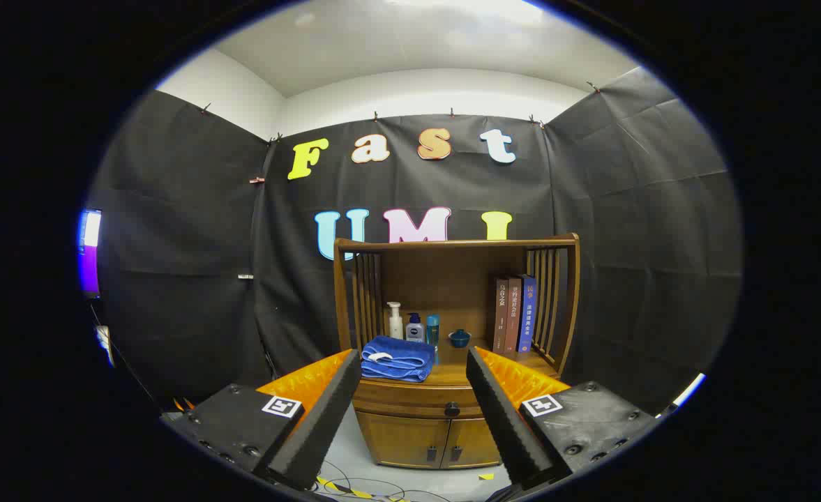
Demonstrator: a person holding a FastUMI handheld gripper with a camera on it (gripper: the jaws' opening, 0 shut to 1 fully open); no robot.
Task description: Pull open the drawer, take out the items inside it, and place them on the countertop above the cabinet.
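My gripper (410, 411) is spread wide and holds nothing, lined up so the drawer (410, 399) and its dark knob (452, 408) sit between the fingers, some way beyond their tips. The drawer looks shut, so whatever is inside is hidden. The counter (483, 369) above already carries a folded blue towel (397, 358), bottles (413, 326) and books (513, 315); I judge the bare middle suits the items

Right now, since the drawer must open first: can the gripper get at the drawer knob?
Probably yes. The gripper has open jaws, and the drawer knob lies beyond them on the closed drawer, with nothing between.
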